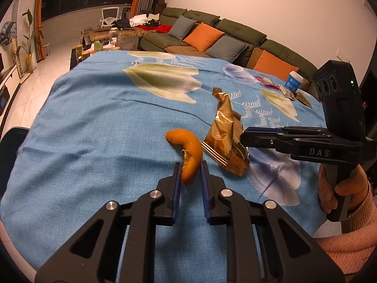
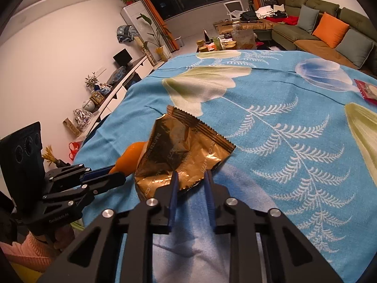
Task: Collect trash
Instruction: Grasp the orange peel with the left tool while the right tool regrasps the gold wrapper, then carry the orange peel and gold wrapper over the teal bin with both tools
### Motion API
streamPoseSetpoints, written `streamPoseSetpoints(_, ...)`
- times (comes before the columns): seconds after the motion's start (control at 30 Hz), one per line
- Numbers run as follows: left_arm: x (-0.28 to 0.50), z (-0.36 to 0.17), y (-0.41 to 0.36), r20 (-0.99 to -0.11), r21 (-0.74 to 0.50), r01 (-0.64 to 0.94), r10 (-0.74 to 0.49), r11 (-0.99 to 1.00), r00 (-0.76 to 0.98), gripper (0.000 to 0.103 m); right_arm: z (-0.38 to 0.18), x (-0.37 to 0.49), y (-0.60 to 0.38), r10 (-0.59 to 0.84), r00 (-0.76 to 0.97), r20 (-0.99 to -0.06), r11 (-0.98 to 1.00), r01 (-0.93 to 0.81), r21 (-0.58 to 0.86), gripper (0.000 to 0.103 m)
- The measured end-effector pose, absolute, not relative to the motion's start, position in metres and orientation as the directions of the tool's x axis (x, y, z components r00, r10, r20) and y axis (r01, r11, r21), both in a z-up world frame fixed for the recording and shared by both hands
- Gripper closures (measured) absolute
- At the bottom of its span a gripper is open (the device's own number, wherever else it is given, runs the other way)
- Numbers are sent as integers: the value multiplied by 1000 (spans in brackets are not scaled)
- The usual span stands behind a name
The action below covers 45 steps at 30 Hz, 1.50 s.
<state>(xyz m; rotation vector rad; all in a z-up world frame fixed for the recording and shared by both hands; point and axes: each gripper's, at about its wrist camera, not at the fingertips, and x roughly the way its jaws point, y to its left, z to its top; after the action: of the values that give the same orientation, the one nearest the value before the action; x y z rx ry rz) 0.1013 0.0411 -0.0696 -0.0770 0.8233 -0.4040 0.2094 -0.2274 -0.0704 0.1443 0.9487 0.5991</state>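
A curled orange peel (image 1: 186, 146) lies on the blue flowered cloth (image 1: 94, 122), and my left gripper (image 1: 190, 165) is shut on its near end. Right beside it is a crumpled gold snack wrapper (image 1: 223, 139), partly raised off the cloth. In the right wrist view my right gripper (image 2: 191, 174) is shut on the near edge of the gold wrapper (image 2: 183, 151). The orange peel (image 2: 129, 158) shows just left of the wrapper, held by the left gripper (image 2: 116, 173). The right gripper (image 1: 243, 136) comes in from the right in the left wrist view, held by a hand in a pink sleeve.
At the cloth's far right lie a red packet (image 1: 266, 81), several small wrappers (image 1: 291, 94) and a blue-and-white cup (image 1: 293, 81). The red packet (image 2: 367, 92) also shows in the right wrist view. A green sofa (image 1: 212, 37) with cushions stands behind the table.
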Motion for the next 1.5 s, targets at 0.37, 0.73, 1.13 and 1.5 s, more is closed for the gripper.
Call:
streamPoseSetpoints(0.37,95,-61,52,-675,-224,310,-376,924,634,87,-48,255,-231,557,447,-700,809,-483,335,33)
streamPoseSetpoints(0.73,93,-60,65,-671,-234,284,-366,930,645,88,-68,249,-201,540,358,-761,756,-605,252,32)
streamPoseSetpoints(1.13,85,-57,81,-653,-249,246,-350,937,671,88,-61,224,-196,536,373,-757,752,-618,228,101)
streamPoseSetpoints(1.5,78,-54,92,-640,-254,220,-335,942,691,88,-42,196,-196,625,335,-705,694,-651,307,101)
